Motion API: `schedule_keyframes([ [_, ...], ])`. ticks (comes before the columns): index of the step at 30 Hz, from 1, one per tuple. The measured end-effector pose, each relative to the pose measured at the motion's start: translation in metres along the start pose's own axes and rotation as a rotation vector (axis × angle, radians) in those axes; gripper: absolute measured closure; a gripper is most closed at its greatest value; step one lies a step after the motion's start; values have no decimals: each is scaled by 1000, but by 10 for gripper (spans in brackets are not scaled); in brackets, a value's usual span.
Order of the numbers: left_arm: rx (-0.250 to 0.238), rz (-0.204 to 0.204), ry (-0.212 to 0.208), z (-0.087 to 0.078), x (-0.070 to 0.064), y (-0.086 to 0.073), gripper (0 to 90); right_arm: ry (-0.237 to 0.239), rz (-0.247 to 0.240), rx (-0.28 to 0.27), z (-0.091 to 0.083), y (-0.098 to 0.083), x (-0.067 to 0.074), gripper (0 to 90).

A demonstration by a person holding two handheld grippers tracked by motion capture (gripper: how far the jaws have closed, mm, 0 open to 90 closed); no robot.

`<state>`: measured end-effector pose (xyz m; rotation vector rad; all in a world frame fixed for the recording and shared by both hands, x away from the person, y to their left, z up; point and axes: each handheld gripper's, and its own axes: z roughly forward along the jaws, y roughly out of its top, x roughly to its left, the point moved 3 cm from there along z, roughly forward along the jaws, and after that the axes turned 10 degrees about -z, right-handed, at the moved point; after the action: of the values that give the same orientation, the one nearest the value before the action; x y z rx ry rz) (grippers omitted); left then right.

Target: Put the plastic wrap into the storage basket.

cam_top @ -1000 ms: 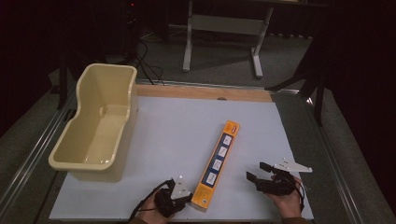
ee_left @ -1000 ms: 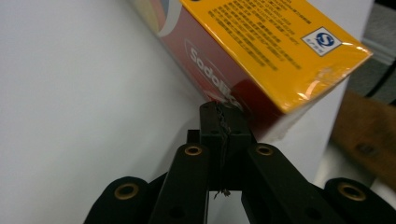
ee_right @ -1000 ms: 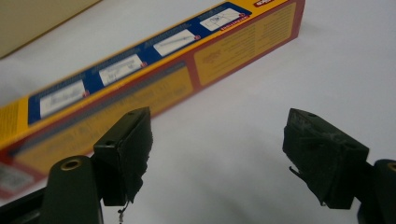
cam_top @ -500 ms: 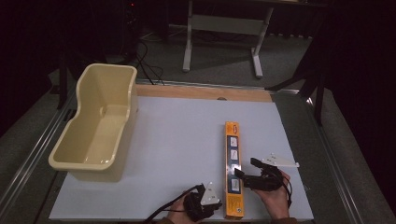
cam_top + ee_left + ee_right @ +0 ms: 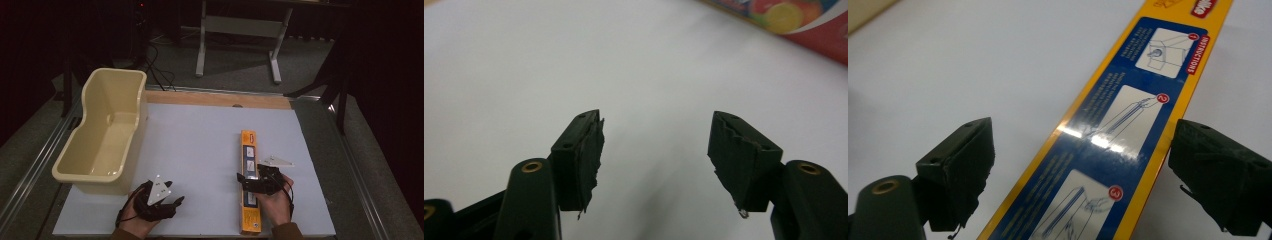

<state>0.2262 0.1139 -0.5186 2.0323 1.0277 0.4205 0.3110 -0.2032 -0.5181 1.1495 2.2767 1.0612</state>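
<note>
While your right claw (image 5: 248,181) straddles the yellow box (image 5: 249,165), jaws apart; your left claw (image 5: 167,197) gapes over bare surface (image 5: 200,140).

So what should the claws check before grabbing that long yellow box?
1. Right claw open wide enough: ok, one jaw sits on each side of the yellow box.
2. Jaws touching the box: cannot tell.
3. Box lying flat on the white table: ok.
4. Left claw out of the way: ok, open over bare table, apart from the box.
5. Tub ready for something: ok, nothing inside.
6. Space around the box: ok, nothing beside it.
</note>
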Motion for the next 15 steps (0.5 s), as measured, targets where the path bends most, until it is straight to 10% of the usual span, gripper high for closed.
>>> schedule_keyframes([
  [8,-35,3,66,-6,16,-6,392,-76,-23,142,17,-2,3,104],
  [15,-49,-18,86,-10,22,-6,398,-43,-4,206,20,-2,-1,113],
])
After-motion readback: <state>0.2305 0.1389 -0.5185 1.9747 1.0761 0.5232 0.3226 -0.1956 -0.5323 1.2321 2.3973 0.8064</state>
